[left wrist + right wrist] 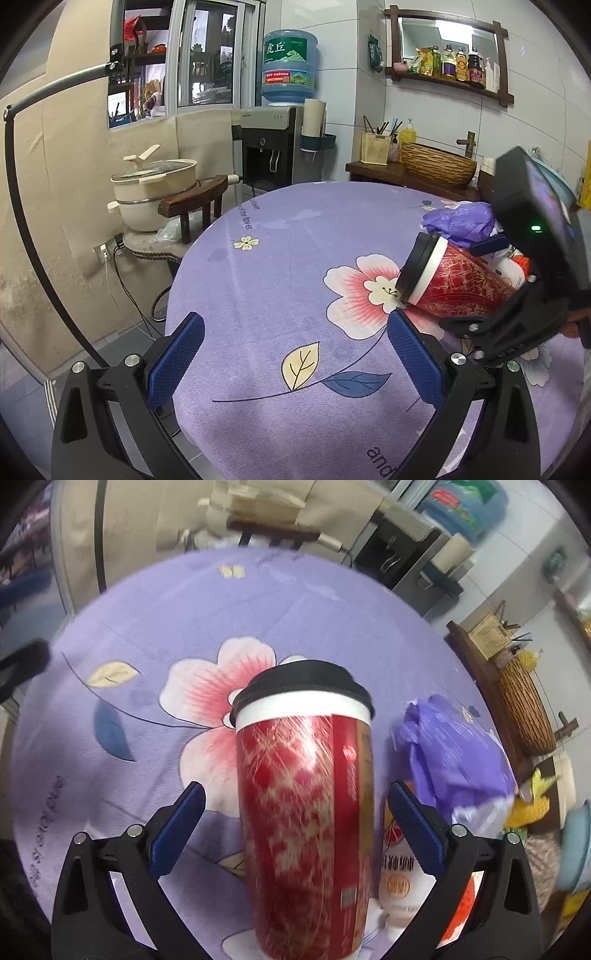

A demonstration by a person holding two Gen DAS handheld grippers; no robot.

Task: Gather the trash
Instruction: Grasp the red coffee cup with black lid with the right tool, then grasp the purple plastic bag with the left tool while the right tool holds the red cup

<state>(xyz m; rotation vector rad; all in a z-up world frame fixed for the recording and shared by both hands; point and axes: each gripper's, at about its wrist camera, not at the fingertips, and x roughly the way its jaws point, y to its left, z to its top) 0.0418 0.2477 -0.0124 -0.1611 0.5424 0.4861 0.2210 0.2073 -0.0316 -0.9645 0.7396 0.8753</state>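
A round table under a purple floral tablecloth (pixel 280 280) fills both views. The left gripper (pixel 295 358) hangs over the near edge of the table with its blue-padded jaws spread wide and nothing between them. To its right, the right gripper (pixel 295 834) reaches in over a red paper cup (pixel 306 812) with a black lid (pixel 303 686) and a white band below it; the cup lies between the jaws, lid pointing away from the camera. In the right wrist view there is a gap on each side between the blue pads and the cup wall, so the jaws stand open around it; whether the cup rests on the cloth or on the gripper frame cannot be told. Seen from the left wrist, the same cup (pixel 454 284) tilts with its lid toward the large pink flower printed on the cloth. Just right of the cup sits a crumpled purple plastic bag (pixel 454 757), and beside the right jaw lies a white bottle with an orange label (pixel 399 878), partly hidden. Far across the room stand a water dispenser (pixel 273 147) with a blue jug, a cream pot (pixel 155 192) and a woven basket (pixel 436 166).
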